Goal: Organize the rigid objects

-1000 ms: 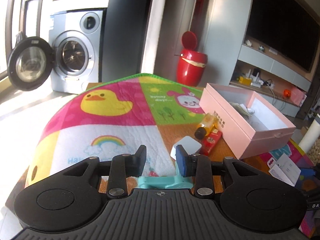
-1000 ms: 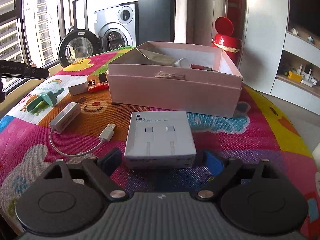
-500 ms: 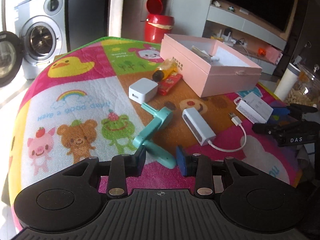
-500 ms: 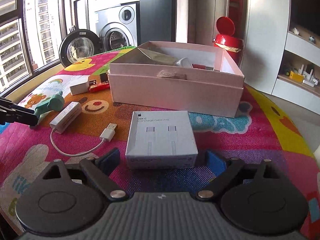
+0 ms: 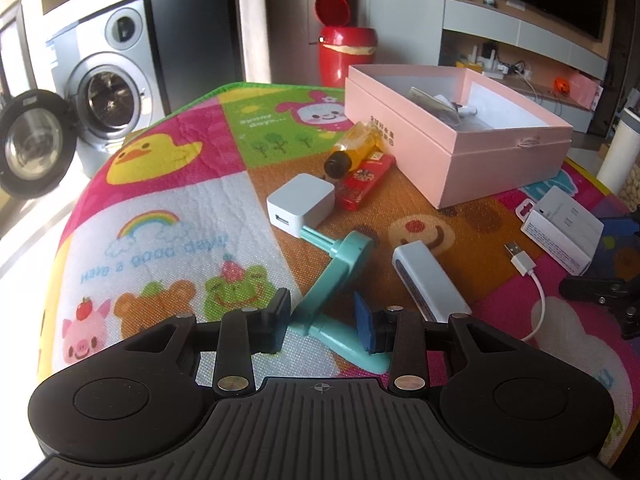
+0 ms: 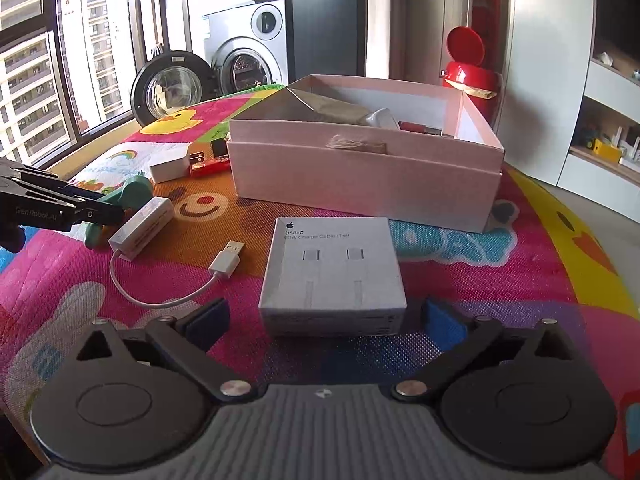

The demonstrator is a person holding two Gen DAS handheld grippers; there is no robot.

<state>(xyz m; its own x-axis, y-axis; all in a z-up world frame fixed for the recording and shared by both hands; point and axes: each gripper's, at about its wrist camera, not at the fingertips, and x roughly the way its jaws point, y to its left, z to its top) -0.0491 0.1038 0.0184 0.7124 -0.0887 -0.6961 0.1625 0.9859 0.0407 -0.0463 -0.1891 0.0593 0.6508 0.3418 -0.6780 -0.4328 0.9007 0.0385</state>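
Note:
A teal plastic handle-shaped object [image 5: 336, 280] lies on the colourful mat, its near end between the fingers of my open left gripper [image 5: 323, 322]. A white charger cube [image 5: 300, 204], a red lighter [image 5: 364, 184], a small yellow bottle [image 5: 356, 148] and a white USB adapter [image 5: 430, 280] with its cable lie around it. The open pink box [image 5: 456, 148] holds several items. My right gripper [image 6: 326, 318] is open, its jaws either side of the white USB-C cable box [image 6: 332, 268]. The pink box also shows in the right wrist view [image 6: 364, 172].
The round table's mat edge [image 5: 80, 216] drops off at left. A washing machine [image 5: 100, 92] with an open door and a red bin [image 5: 346, 56] stand beyond. My left gripper shows in the right wrist view [image 6: 100, 212] at far left.
My left gripper has swung from looking over the table down and forward to the teal object, which now sits between its fingers. The right gripper has crept slightly closer to the cable box.

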